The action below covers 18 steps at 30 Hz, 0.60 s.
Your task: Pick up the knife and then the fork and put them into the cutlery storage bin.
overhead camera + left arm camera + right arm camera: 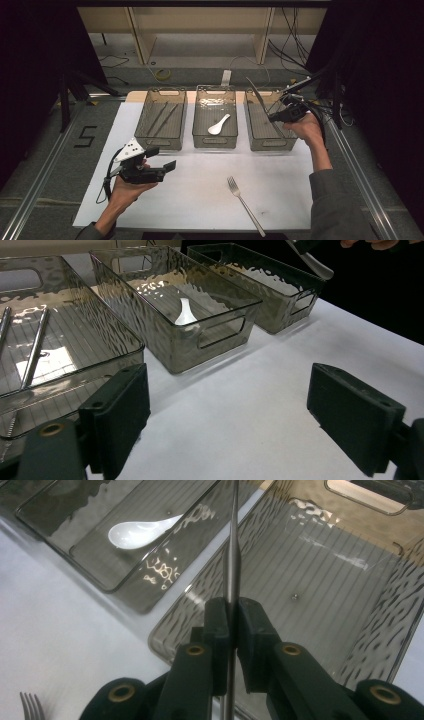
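The left claw (162,159) is held wide open and empty above the white tabletop (200,190), just in front of the left smoked clear plastic bin (161,120), in which thin metal chopsticks (162,117) are laid. A white ceramic spoon (219,125) is seen in the middle smoked clear plastic bin (215,120), and a silver metal fork (245,205) lies on the tabletop in front of it. The right claw (231,622) is clamped on a slim silver metal knife (233,555), held over the right smoked clear plastic bin (267,127).
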Available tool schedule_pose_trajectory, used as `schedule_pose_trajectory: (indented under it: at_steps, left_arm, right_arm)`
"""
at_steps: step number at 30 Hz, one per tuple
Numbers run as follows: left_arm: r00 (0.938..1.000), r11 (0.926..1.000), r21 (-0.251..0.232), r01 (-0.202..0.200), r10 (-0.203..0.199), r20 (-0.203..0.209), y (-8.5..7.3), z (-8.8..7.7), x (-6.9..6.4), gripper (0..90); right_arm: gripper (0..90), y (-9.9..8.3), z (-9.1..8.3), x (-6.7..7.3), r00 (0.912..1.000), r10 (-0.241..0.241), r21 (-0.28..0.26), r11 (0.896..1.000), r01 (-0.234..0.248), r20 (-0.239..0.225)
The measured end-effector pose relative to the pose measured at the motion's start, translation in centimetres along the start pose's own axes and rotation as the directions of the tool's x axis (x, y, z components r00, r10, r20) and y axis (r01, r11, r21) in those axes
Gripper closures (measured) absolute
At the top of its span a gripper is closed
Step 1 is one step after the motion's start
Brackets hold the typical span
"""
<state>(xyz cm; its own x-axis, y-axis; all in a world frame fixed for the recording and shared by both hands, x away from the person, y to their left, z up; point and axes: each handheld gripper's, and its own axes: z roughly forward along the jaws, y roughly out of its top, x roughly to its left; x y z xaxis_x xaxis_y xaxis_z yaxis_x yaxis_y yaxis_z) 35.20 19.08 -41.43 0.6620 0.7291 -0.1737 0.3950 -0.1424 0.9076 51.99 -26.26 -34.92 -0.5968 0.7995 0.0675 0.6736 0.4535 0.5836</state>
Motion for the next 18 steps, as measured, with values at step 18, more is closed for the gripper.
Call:
schedule_pose_trajectory:
  at_steps: [18]
  left_arm:
    - [1.0,1.0,-0.001,-0.006,0.006,0.0,0.0,0.1,-0.2,16.7]
  right_arm:
    - [84.2,0.4,2.1,-1.9,0.9933,0.093,0.004,0.996,-0.093,0.069]
